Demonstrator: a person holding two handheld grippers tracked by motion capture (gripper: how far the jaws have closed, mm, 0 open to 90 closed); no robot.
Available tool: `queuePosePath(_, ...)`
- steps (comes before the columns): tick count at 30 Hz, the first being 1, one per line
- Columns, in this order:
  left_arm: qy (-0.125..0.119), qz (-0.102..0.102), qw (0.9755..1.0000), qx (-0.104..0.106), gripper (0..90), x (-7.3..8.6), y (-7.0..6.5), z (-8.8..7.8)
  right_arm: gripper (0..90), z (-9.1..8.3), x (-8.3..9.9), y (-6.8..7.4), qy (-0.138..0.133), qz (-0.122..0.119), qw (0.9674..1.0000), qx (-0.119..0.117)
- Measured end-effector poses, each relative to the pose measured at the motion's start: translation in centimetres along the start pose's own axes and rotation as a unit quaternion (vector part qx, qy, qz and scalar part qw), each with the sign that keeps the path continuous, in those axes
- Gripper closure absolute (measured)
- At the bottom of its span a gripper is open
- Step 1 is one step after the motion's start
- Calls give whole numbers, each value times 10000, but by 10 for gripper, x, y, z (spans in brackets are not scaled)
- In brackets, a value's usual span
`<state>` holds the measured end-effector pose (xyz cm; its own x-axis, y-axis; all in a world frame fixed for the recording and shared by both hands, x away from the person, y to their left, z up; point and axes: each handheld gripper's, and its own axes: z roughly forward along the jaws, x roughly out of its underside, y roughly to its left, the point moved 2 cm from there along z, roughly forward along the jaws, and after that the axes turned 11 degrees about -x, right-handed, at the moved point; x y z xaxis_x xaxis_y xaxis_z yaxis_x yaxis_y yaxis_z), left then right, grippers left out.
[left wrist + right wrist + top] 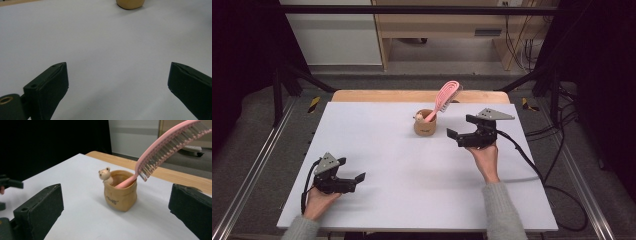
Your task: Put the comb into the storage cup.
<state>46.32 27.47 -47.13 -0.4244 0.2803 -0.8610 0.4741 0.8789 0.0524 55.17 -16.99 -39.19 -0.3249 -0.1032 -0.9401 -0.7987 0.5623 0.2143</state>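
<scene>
A tan sack-shaped holder (425,124) (121,191) with a small bear figure (104,173) on its rim stands near the far middle of the white table (412,165). A pink hairbrush (443,99) (165,146) leans out of it, handle down, bristles up and to the right. My right gripper (458,129) (116,207) hovers open just right of the holder, jaws pointed at it, nothing between them. My left gripper (353,174) (117,80) rests open near the front left, empty; the holder's base (130,3) sits far ahead of it.
A wooden strip (417,96) edges the table's far side. Metal rails (257,160) run along both sides. Black cables (532,170) trail off the right edge. Wooden furniture (447,25) stands on the floor beyond.
</scene>
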Motion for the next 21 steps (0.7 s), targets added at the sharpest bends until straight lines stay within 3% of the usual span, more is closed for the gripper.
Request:
queuePosePath(17,-61,-23,10000,13,31,0,0,-1,2,-29,42,14,235,-260,9993,-145)
queuePosePath(21,-69,-17,10000,14,31,0,-1,-1,1,-37,51,14,284,-204,9993,-150)
